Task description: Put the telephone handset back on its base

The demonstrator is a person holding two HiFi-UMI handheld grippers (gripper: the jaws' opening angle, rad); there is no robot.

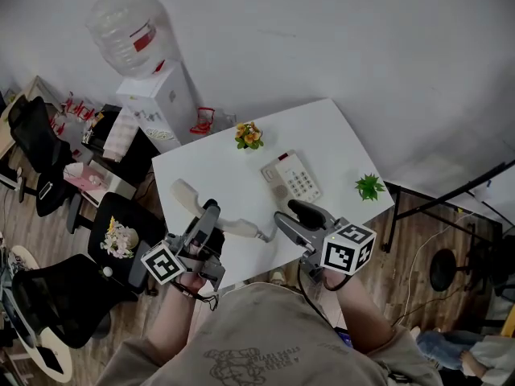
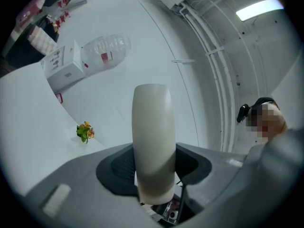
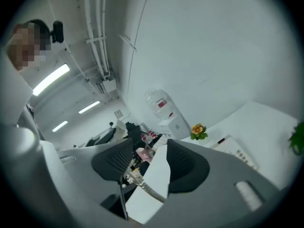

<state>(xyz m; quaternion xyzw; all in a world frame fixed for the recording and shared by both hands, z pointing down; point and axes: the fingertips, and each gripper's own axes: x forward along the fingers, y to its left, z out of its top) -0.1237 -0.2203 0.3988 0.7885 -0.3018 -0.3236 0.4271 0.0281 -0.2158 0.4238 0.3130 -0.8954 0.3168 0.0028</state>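
While my left gripper [image 2: 153,167] has its fingers clamped on the middle of the handset [image 2: 152,127], my right gripper [image 3: 149,160] has its fingers wide, pressing on nothing. The coiled cord [image 3: 145,188] runs low through the gap between them without being pinched.

In the head view the handset is carried clear of the worktop [image 1: 217,167], left of the base [image 1: 291,177] and nearer to me, well apart from it. The right gripper hangs just in front of the base, on my side of it.

So I'd call the pickup done and the return not yet begun. The cradle looks bare, and what's left is to carry the handset across to the base, line it up along the cradle, set it down and let go.
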